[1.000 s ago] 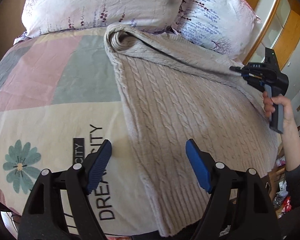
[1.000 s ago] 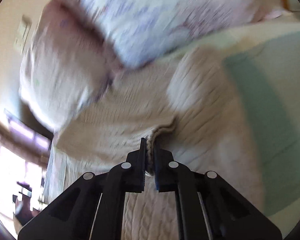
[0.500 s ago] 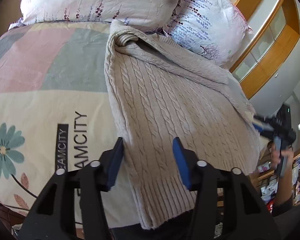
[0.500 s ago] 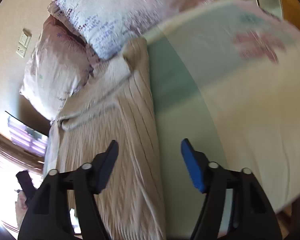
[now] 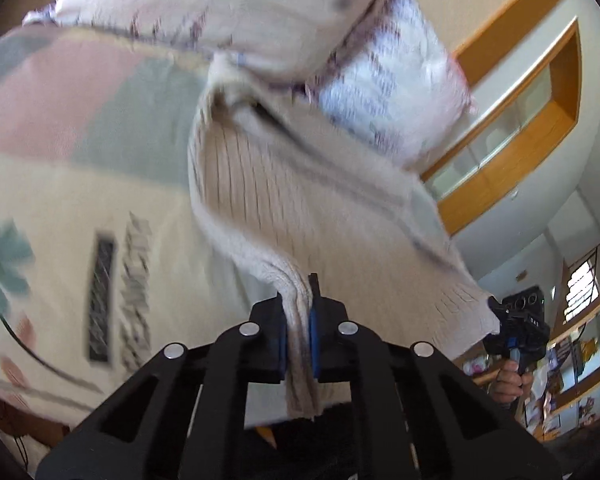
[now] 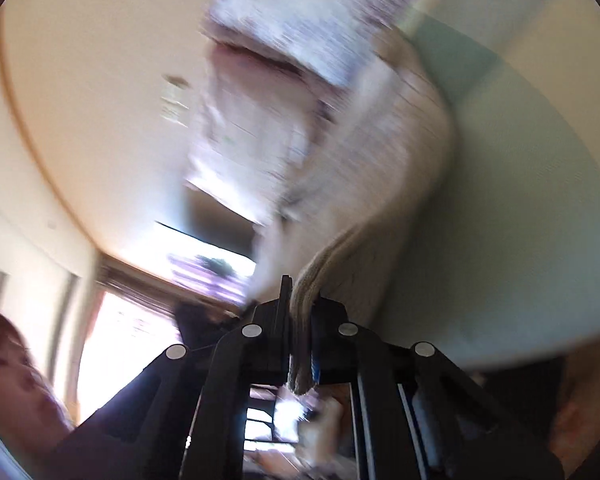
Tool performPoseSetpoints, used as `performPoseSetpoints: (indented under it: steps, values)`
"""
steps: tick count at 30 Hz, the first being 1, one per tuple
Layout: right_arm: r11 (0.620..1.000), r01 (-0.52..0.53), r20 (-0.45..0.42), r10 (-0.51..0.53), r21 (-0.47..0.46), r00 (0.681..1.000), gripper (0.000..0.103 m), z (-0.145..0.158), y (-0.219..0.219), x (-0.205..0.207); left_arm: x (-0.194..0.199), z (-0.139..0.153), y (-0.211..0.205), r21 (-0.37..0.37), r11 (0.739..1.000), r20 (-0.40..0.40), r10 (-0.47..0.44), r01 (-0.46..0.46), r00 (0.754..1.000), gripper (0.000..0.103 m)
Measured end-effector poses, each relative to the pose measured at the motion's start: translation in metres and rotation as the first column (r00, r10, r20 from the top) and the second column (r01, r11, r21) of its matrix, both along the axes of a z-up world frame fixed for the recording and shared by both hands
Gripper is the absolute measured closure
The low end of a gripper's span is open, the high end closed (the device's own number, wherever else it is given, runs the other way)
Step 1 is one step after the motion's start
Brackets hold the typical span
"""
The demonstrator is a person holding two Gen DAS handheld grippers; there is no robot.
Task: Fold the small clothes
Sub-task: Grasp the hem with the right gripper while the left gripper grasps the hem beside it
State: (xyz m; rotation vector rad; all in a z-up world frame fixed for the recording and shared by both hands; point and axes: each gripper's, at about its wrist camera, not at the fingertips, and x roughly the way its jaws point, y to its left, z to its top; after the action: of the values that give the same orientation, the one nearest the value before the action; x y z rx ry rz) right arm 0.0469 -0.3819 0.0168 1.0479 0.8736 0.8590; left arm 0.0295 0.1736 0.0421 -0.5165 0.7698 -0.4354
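Left gripper [image 5: 298, 320]: its fingers [image 5: 279, 334] are closed tight on the ribbed hem of the sweater [image 5: 300, 216]. Half a second ago they stood wide apart, straddling the hem edge with nothing held.

Right gripper [image 6: 300, 320]: its fingers [image 6: 285, 312] are pinched together on a bunched fold of the sweater [image 6: 384, 184]. Half a second ago they were spread wide over the knit with nothing held. In the left wrist view the right gripper [image 5: 516, 330] appears at the far hem corner, with the person's hand [image 5: 510, 376] around its handle.

Sweater, near end: the hem is gathered into a narrow bundle between the left fingers and hangs below them. Earlier it lay flat at the bed's edge.

Sweater, middle: the knit rises in a ridge from the bed [image 5: 60, 184] toward the left gripper. The cable pattern is smeared by motion blur in both views.

Sweater, far end: the collar end lies on the bed beside the pillows [image 5: 260, 12], about where it lay before.

Bed cover: pink, green and cream panels with a flower print and dark lettering show left of the sweater, too blurred to read.

Pillows: two floral pillows lie at the head of the bed, and the right one [image 5: 384, 92] overlaps the sweater's far edge.

Background: a wooden-framed cabinet [image 5: 540, 92] stands beyond the bed on the right.
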Motion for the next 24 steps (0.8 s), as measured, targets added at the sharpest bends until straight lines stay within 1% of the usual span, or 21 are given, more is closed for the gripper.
performPoseSetpoints:
  steps: [1, 2, 3, 4, 6, 7, 9, 10, 12, 13, 14, 15, 16, 17, 18, 19, 20, 21, 22, 24]
  values:
    - [0.998, 0.026, 0.055, -0.029, 0.063, 0.998, 0.096, 0.014, -0.003, 0.012, 0.004, 0.011, 0.008, -0.014, 1.000, 0.028, 0.013, -0.013, 1.000, 0.096]
    - [0.994, 0.045, 0.086, -0.053, 0.102, 0.995, 0.096, 0.023, -0.005, 0.022, 0.013, 0.029, 0.017, -0.023, 0.999, 0.068, 0.033, -0.032, 0.997, 0.096]
    - [0.989, 0.060, 0.106, -0.075, 0.138, 0.992, 0.096, 0.030, -0.007, 0.034, 0.021, 0.042, 0.022, -0.015, 0.999, 0.099, 0.049, -0.048, 0.994, 0.096]
    - [0.981, 0.080, 0.127, -0.104, 0.178, 0.986, 0.096, 0.038, -0.008, 0.054, 0.036, 0.059, 0.026, 0.009, 0.998, 0.140, 0.068, -0.070, 0.988, 0.096]
    - [0.966, 0.116, 0.137, -0.150, 0.230, 0.979, 0.096, 0.044, -0.008, 0.086, 0.066, 0.081, 0.027, 0.038, 0.995, 0.179, 0.086, -0.095, 0.980, 0.096]
    - [0.956, 0.142, 0.124, -0.179, 0.258, 0.976, 0.096, 0.045, -0.006, 0.110, 0.088, 0.090, 0.025, 0.055, 0.993, 0.187, 0.093, -0.104, 0.978, 0.096]
    - [0.939, 0.185, 0.086, -0.218, 0.290, 0.972, 0.096, 0.041, 0.001, 0.147, 0.127, 0.099, 0.020, 0.086, 0.989, 0.186, 0.102, -0.120, 0.977, 0.096]
    - [0.930, 0.212, 0.062, -0.240, 0.300, 0.969, 0.096, 0.037, 0.007, 0.171, 0.156, 0.101, 0.013, 0.121, 0.983, 0.185, 0.113, -0.137, 0.976, 0.096]
    - [0.919, 0.273, 0.024, -0.292, 0.285, 0.956, 0.095, 0.028, 0.015, 0.204, 0.201, 0.095, 0.002, 0.171, 0.974, 0.167, 0.122, -0.150, 0.978, 0.096]
    - [0.917, 0.317, -0.004, -0.326, 0.242, 0.945, 0.095, 0.017, 0.021, 0.227, 0.232, 0.084, -0.006, 0.221, 0.962, 0.133, 0.131, -0.158, 0.982, 0.095]
    - [0.922, 0.353, -0.031, -0.353, 0.160, 0.935, 0.093, 0.008, 0.025, 0.243, 0.251, 0.075, -0.007, 0.248, 0.955, 0.093, 0.144, -0.163, 0.985, 0.094]
    - [0.922, 0.381, -0.068, -0.377, 0.069, 0.924, 0.077, -0.003, 0.030, 0.258, 0.271, 0.062, -0.006, 0.278, 0.946, 0.030, 0.166, -0.168, 0.986, 0.091]
    - [0.925, 0.379, -0.126, -0.380, -0.030, 0.916, 0.064, -0.015, 0.032, 0.273, 0.285, 0.051, -0.003, 0.295, 0.940, -0.031, 0.191, -0.174, 0.981, 0.085]
    - [0.928, 0.362, -0.180, -0.372, -0.088, 0.911, 0.045, -0.023, 0.032, 0.281, 0.289, 0.046, 0.005, 0.288, 0.938, -0.059, 0.216, -0.191, 0.975, 0.078]
    - [0.928, 0.361, -0.192, -0.372, -0.093, 0.908, 0.036, -0.025, 0.027, 0.281, 0.284, 0.048, 0.017, 0.244, 0.948, -0.042, 0.223, -0.207, 0.974, 0.056]
    - [0.925, 0.368, -0.163, -0.379, -0.095, 0.911, 0.028, -0.021, 0.020, 0.276, 0.274, 0.052, 0.027, 0.208, 0.952, -0.002, 0.230, -0.224, 0.973, 0.036]
    - [0.919, 0.379, -0.123, -0.391, -0.107, 0.912, 0.012, -0.016, 0.015, 0.271, 0.267, 0.055, 0.034, 0.197, 0.952, 0.023, 0.235, -0.235, 0.972, 0.029]
    - [0.904, 0.407, -0.053, -0.417, -0.134, 0.908, 0.007, -0.007, 0.007, 0.262, 0.256, 0.057, 0.044, 0.180, 0.959, 0.039, 0.217, -0.221, 0.975, 0.025]
    - [0.896, 0.419, -0.012, -0.425, -0.147, 0.905, 0.007, 0.000, 0.000, 0.255, 0.253, 0.054, 0.049, 0.171, 0.966, 0.023, 0.191, -0.192, 0.981, 0.025]
    - [0.902, 0.405, 0.011, -0.408, -0.149, 0.913, 0.007, 0.004, -0.003, 0.254, 0.248, 0.043, 0.052, 0.169, 0.974, -0.036, 0.158, -0.150, 0.987, 0.025]
